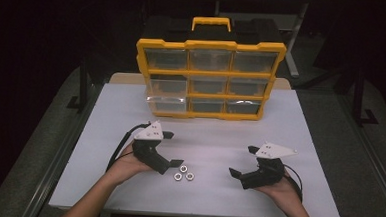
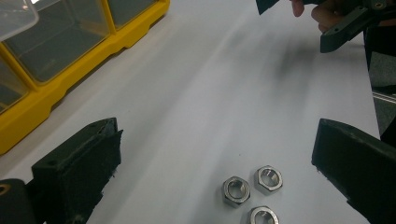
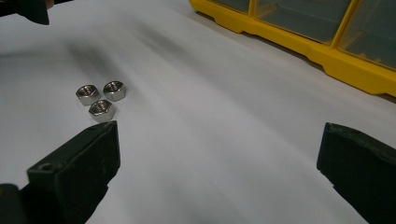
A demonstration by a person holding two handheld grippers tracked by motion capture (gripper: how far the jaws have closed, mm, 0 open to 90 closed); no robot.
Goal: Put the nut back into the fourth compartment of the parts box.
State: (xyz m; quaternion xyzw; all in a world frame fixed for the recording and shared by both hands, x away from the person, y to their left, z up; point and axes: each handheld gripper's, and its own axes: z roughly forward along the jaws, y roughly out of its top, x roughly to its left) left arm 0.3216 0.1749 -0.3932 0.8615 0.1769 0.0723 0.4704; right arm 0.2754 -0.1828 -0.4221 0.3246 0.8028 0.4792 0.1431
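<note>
Three steel hex nuts (image 1: 183, 173) lie bunched together on the white table (image 1: 125, 115), near its front. My left gripper (image 1: 169, 151) is open just left of them, one jaw beside the cluster. In the left gripper view the nuts (image 2: 254, 191) sit low between that gripper's (image 2: 219, 140) spread jaws, nearer the right one. My right gripper (image 1: 242, 161) is open on the right, facing the nuts from a short way off. The right gripper view shows the nuts (image 3: 101, 98) ahead of its left jaw, and nothing lies within the gripper (image 3: 219, 140).
A yellow organizer (image 1: 212, 44) with several clear drawers stands upright at the back of the table; its bottom-left drawer (image 1: 166, 103) sticks out slightly. Its yellow frame (image 2: 42, 100) (image 3: 355, 65) borders both gripper views. The table edges drop off to a dark floor.
</note>
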